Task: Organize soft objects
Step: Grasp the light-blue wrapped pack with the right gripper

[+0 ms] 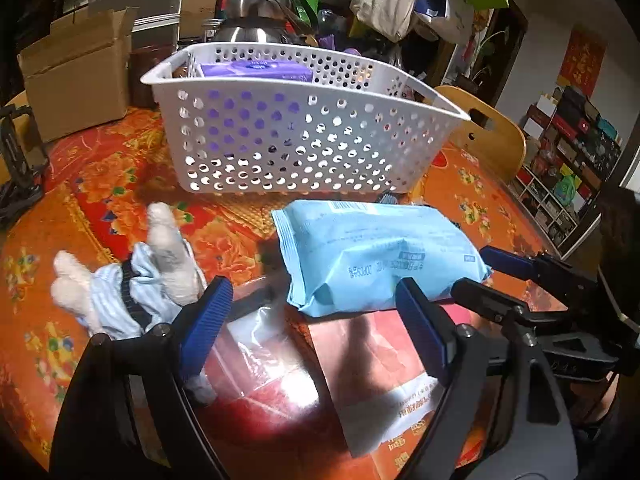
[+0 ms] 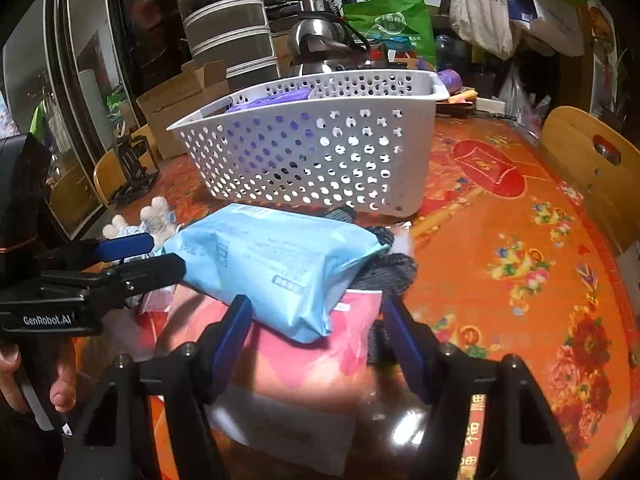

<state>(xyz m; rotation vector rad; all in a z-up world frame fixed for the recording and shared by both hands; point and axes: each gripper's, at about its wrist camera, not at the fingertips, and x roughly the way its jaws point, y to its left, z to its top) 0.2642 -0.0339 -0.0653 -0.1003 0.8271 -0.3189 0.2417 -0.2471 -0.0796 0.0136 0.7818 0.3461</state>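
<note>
Purple pack (image 1: 256,70) mostly hidden behind basket wall (image 1: 280,136), grey fabric (image 2: 394,268) largely under blue pack (image 2: 272,264)

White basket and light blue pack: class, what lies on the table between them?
Mostly bare tablecloth between white basket and light blue pack, in the left wrist view; a dark grey fabric edge peeks out there.

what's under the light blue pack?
The light blue pack lies on a pink-and-white flat bag, with a grey knit item poking out at its right end. How far either runs beneath it is covered.
</note>
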